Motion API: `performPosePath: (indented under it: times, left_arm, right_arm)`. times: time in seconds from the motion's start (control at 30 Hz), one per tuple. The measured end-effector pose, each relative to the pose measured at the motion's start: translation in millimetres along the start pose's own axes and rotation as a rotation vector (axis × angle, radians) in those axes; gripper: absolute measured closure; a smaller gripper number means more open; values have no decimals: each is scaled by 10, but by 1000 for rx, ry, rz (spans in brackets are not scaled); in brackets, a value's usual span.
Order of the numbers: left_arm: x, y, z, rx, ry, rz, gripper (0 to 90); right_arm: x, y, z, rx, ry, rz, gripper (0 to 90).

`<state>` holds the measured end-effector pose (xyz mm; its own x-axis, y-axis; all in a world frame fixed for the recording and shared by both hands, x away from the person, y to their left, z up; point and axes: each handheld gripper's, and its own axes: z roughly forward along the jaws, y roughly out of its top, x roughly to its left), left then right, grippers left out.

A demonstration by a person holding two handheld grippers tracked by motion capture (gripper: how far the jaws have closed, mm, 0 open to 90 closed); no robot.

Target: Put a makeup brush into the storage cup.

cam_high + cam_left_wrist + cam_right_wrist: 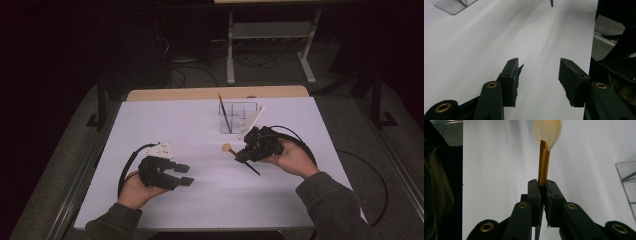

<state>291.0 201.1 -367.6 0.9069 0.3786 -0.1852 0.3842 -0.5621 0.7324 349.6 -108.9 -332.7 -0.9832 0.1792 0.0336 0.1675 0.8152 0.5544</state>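
A makeup brush (226, 148) with a pale tuft and a gold ferrule (544, 167) sticks out past my right gripper (545, 183), which is shut on its ferrule. In the high view this right gripper (241, 154) sits right of the table's middle, and the brush's thin dark handle (252, 170) trails out behind it. My left gripper (184, 175) hovers at the front left and points right. Its jaws stand apart with nothing between them (539, 72). A clear acrylic holder (239, 117) stands farther back with one thin dark stick leaning in it.
A white sheet (165, 125) covers the table, with a wooden edge (200, 93) at the back. The holder's corner (451, 6) appears at the top left of the left gripper view. Cables trail from both grippers. A dark floor and a metal frame lie beyond.
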Motion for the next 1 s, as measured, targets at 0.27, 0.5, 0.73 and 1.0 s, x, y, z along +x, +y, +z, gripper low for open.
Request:
performPosePath:
  times: [0.27,0.5,0.73,1.0]
  left_arm:
    - [10,-71,-45,-19,21,-17,474]
    - [16,-157,-54,-32,39,-31,447]
    - [5,-214,-73,-31,80,-32,426]
    - [11,-272,-108,-41,107,-46,401]
  right_arm:
    - [-79,-13,-64,-16,-10,33,827]
    - [-157,-40,-97,-23,-16,51,827]
    - [-217,-42,-140,-32,-7,76,827]
    - [-260,-66,-154,-31,-30,83,827]
